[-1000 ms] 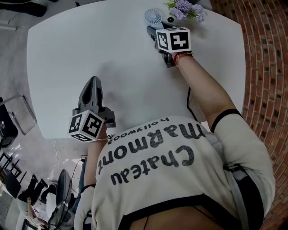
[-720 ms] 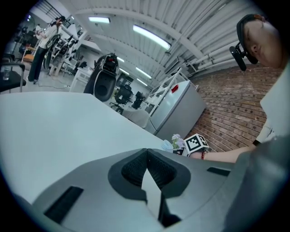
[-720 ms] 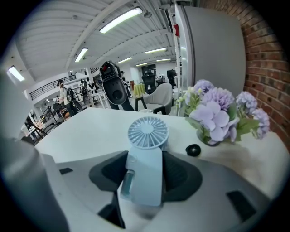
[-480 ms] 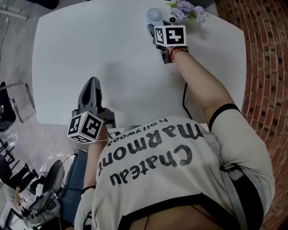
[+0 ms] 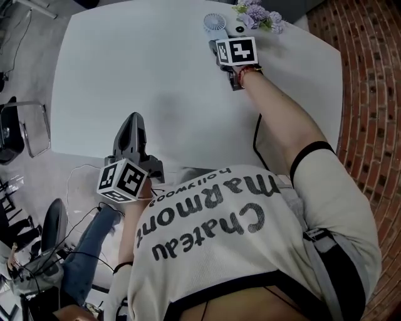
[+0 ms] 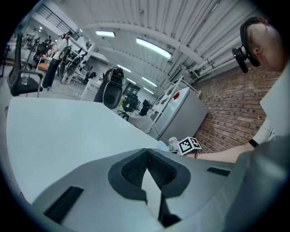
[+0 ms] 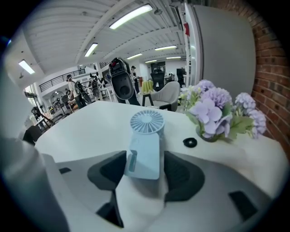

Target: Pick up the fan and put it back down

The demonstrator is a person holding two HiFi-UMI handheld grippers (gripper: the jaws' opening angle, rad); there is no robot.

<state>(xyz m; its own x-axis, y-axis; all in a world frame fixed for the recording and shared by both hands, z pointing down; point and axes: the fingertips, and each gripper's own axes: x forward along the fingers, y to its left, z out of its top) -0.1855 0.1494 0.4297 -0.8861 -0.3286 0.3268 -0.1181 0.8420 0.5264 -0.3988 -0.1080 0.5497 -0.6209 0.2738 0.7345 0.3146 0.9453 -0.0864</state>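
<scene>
A pale blue hand fan (image 7: 144, 146) lies flat on the white table (image 5: 156, 75) at its far edge, round head pointing away; it is also in the head view as the fan (image 5: 213, 24). My right gripper (image 5: 213, 44) (image 7: 145, 157) straddles the fan's handle. Its jaws are opening, and a thin gap shows on each side between pad and handle. My left gripper (image 5: 133, 119) (image 6: 147, 152) hangs over the table's near edge, shut with nothing in it, its pads meeting at the tip.
A vase of purple flowers (image 7: 218, 108) (image 5: 260, 12) stands just right of the fan, with a small black cap (image 7: 190, 142) in front of it. A brick wall (image 5: 369, 94) runs along the right. A chair (image 5: 25, 128) stands left of the table.
My left gripper has drawn back toward the near table edge, its cube now off the table. My right gripper stays at the fan.
</scene>
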